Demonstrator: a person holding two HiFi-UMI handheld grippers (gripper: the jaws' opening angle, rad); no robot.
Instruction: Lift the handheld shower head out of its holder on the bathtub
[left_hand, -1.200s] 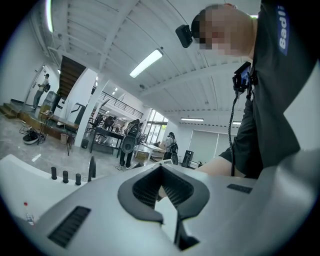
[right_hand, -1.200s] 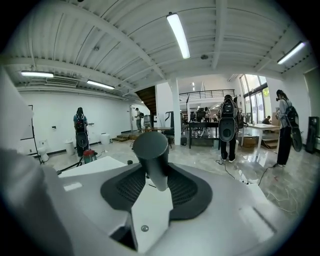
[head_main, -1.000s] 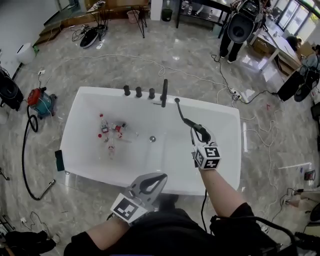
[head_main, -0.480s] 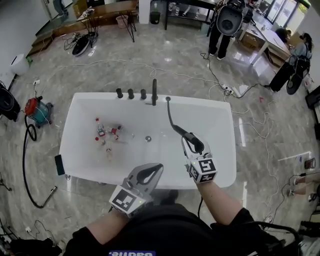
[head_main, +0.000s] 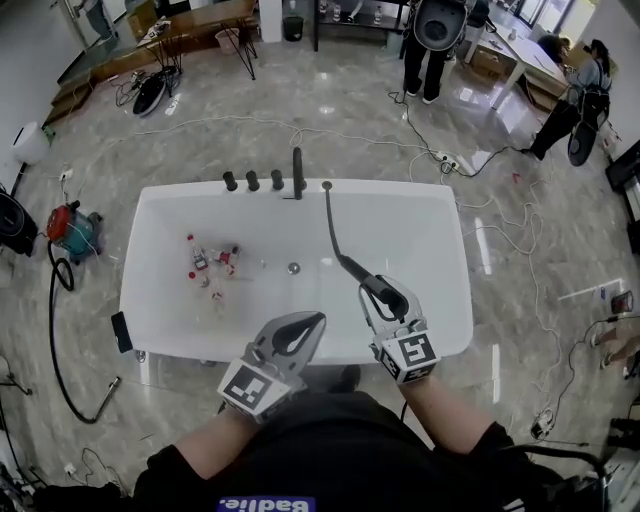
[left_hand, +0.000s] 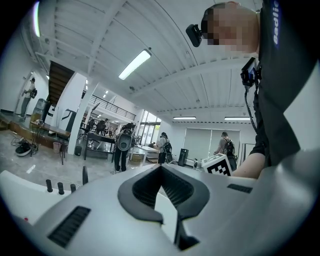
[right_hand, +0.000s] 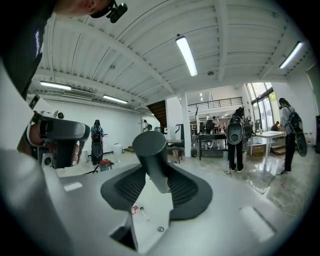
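**Ana:** Where was the shower head (head_main: 368, 278)?

**Ben:** It was in the right claw (head_main: 385, 305), pinched tight between the two pads. I think it was already out of its holder.

**Ana:** Which way did it lie?

**Ben:** Its long side stuck straight out in front of the claw. The hose (head_main: 331, 225) ran on from its front end to the far rim of the tub (head_main: 440, 215).

**Ana:** So which way could it go?

**Ben:** I think up and back toward the person, with the hose trailing out in front.

**Ana:** And the left claw (head_main: 312, 326)?

**Ben:** It was just to the left of the right claw. Its tips were closed together with nothing inside. The right claw was nearer, because it had the shower head.

**Ana:** How many things were there?

**Ben:** There was one shower head, one hose, one tub and two claws. Far ahead, beside the hose's end, stood three knobs (head_main: 252, 180) and one spout (head_main: 297, 170). Some little bottles (head_main: 205, 265) lay in the tub, ahead and left of the left claw. They were too small to count.
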